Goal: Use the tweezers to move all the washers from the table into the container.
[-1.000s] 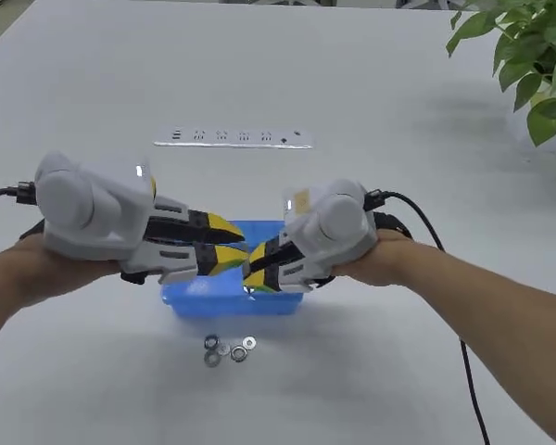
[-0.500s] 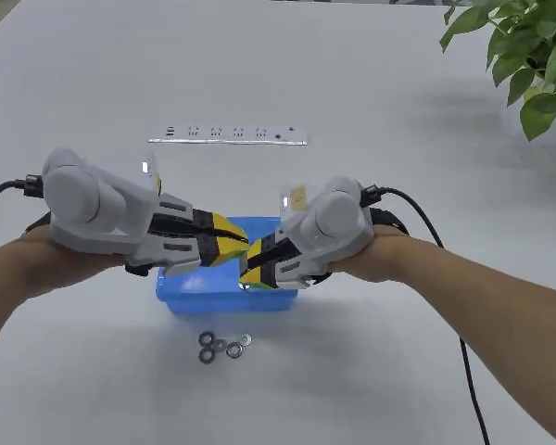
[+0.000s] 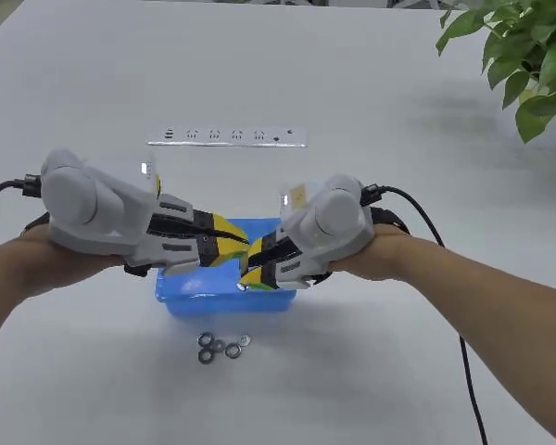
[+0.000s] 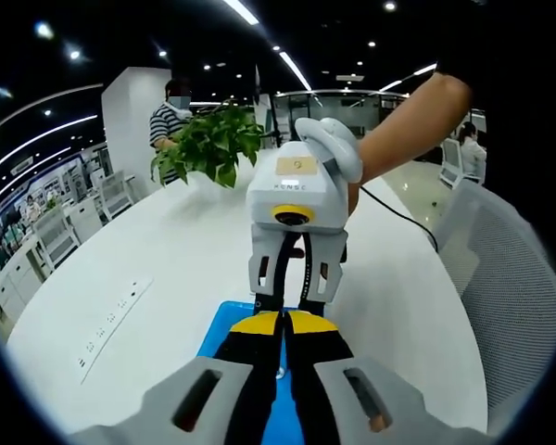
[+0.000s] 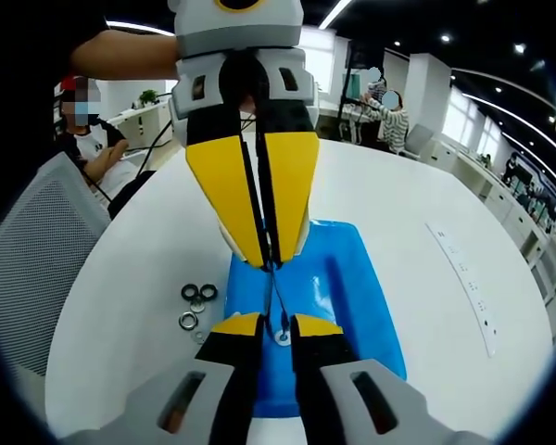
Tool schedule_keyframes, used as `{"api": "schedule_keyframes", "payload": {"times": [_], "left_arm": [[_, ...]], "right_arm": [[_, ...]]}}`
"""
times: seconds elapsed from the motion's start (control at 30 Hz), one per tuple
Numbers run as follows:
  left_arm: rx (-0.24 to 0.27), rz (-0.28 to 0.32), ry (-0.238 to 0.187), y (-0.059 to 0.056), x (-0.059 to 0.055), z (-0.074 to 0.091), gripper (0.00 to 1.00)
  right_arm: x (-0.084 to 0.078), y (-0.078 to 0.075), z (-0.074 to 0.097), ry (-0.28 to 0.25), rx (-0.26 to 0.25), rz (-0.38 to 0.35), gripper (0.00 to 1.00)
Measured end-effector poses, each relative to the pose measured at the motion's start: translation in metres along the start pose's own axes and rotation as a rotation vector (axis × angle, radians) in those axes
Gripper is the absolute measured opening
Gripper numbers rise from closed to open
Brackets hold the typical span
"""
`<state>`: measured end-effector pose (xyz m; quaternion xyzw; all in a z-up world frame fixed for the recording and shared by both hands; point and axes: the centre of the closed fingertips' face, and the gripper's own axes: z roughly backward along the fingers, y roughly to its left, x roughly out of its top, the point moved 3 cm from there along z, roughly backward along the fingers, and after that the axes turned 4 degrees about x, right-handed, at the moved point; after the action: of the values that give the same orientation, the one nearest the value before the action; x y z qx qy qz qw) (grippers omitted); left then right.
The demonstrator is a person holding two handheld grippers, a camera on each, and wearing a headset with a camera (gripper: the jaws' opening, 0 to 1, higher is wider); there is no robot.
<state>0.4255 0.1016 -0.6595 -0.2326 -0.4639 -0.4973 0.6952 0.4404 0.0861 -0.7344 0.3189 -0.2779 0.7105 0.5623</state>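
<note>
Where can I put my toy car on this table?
Bare table lies between the power strip and the plant, and beyond the strip. The middle is crowded: the left gripper and right gripper meet over the blue box, washers just in front.

Container (image 3: 222, 302): space above was taken by left gripper (image 3: 241, 246), its tweezers (image 5: 272, 289) and right gripper (image 3: 248, 273), tips close together. Washers (image 3: 221, 347): bare table (image 3: 371, 371) lay around them, approach free. Power strip (image 3: 227, 137), plant (image 3: 524, 56): stood well apart.
</note>
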Motion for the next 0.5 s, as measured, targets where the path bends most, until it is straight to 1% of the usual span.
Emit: {"api": "schedule_keyframes", "payload": {"times": [0.2, 0.33, 0.43, 0.5], "left_arm": [[0.006, 0.006, -0.01, 0.001, 0.01, 0.005, 0.05], [0.001, 0.003, -0.012, -0.001, 0.016, 0.009, 0.05], [0.001, -0.001, -0.01, -0.002, 0.019, 0.013, 0.05], [0.0, -0.003, -0.008, -0.003, 0.021, 0.015, 0.05]], "right_arm": [[0.005, 0.001, 0.007, -0.003, -0.018, 0.003, 0.18], [0.009, 0.003, 0.014, -0.015, -0.031, -0.012, 0.23], [0.013, 0.005, 0.02, -0.024, -0.046, -0.023, 0.25], [0.014, 0.006, 0.025, -0.024, -0.055, -0.033, 0.28]]}}
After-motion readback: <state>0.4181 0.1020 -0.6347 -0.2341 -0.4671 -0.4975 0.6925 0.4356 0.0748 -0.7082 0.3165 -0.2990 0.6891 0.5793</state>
